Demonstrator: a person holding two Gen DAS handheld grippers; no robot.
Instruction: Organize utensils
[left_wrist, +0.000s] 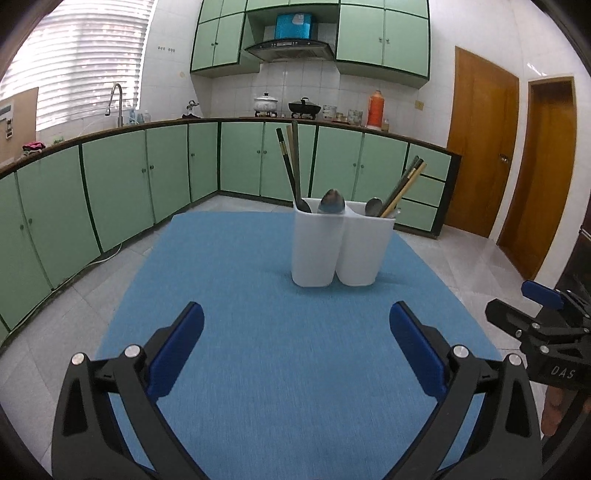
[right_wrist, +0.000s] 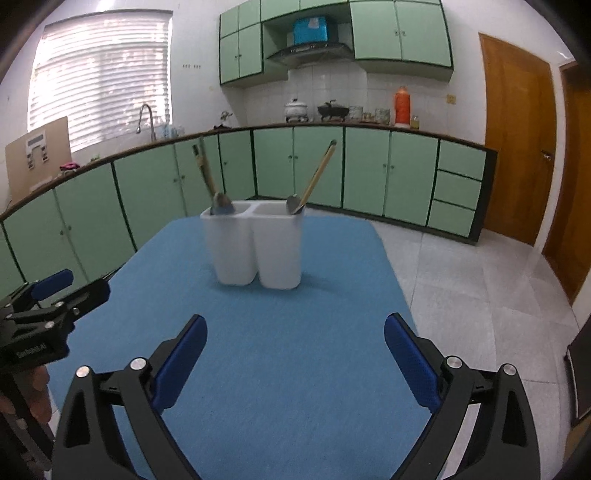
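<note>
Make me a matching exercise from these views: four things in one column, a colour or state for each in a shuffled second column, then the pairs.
Things:
1. holder
2. cloth
3. left gripper
4. thermos

Colours or states:
A. orange, on the far counter
B. white, two compartments, with spoons and chopsticks in it
C. open, empty
D. blue, under the holder

Pairs: 1-B, 2-D, 3-C, 4-A
</note>
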